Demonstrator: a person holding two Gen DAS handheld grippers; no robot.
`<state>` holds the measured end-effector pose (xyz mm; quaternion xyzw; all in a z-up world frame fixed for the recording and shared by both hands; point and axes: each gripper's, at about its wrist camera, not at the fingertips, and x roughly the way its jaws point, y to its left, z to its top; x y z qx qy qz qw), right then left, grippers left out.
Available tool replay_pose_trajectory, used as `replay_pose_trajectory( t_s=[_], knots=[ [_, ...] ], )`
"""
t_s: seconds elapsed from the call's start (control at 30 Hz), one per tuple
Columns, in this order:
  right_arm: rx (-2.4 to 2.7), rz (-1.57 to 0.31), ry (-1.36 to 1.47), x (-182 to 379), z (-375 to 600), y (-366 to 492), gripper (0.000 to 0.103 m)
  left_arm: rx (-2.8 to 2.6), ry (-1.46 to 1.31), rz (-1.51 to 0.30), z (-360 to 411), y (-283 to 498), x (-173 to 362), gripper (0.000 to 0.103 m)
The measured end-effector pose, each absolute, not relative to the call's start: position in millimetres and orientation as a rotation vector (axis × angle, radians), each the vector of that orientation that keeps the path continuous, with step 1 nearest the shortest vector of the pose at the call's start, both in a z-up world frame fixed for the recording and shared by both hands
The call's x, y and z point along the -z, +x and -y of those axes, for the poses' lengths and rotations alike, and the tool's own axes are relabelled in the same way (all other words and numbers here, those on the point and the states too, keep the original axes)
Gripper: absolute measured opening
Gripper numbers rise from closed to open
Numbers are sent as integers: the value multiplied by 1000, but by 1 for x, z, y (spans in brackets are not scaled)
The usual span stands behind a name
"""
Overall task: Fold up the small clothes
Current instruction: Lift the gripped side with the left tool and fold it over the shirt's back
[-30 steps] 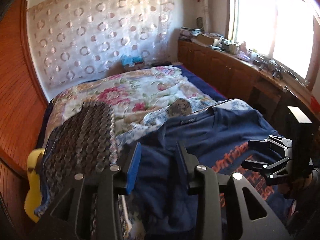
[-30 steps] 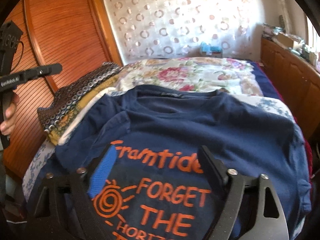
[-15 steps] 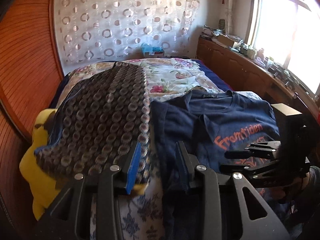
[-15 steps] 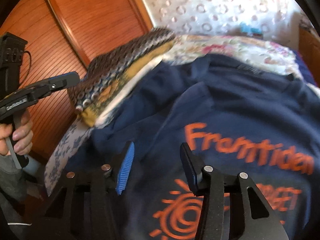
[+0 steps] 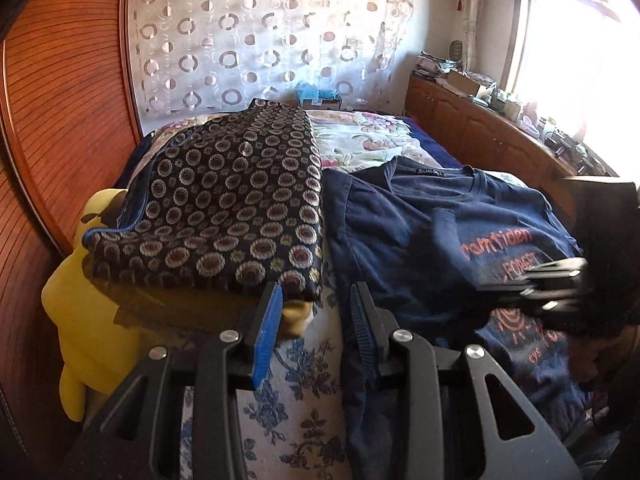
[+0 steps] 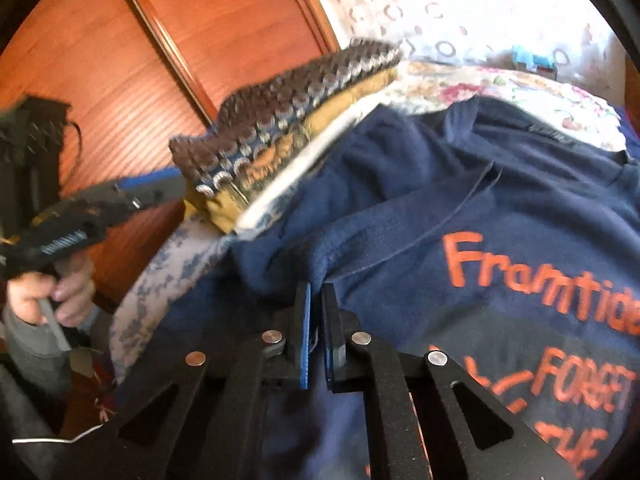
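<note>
The bed (image 5: pixel 292 420), covered in a blue-flowered sheet, carries everything; places are given relative to the navy T-shirt (image 5: pixel 420 240). The T-shirt lies spread front-up across the bed's near right part, collar toward the far wall, orange lettering over an orange sun motif on its chest. Against its left sleeve rests a folded stack: a dark garment patterned with rings (image 5: pixel 236 208) on top of a yellow garment (image 5: pixel 92 320), which overhangs the bed's left edge beside the wooden wardrobe (image 5: pixel 60 120). Beyond the collar lies a floral quilt (image 5: pixel 368 140); a strip of bare sheet is free between stack and shirt. The left tongs (image 5: pixel 316 304) hover above the shirt's left hem edge, jaws narrowly apart, with no fabric seen pressed between them. The right tongs (image 6: pixel 316 300) have just been closing and now pinch a raised fold of the T-shirt near its left sleeve, cloth bunching at the pads. The fabric is matte and softly creased.
</note>
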<state>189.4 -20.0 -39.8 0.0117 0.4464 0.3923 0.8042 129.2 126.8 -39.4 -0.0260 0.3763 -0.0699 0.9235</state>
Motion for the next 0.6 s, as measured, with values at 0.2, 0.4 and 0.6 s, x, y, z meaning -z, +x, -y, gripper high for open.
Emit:
replay_pose_trajectory(
  t_s=[0.2,0.4,0.6],
  knots=[
    [-785,-944,-4,25,40,171,16,169,-30,-792,-115,122,56,34],
    [-684,-904,-26,26,60,185,57,176,-13,-815,-98,124,70,34],
    [-582,-915,-22,37,87,235,56,169,11,-832,-83,129,85,34]
  ],
)
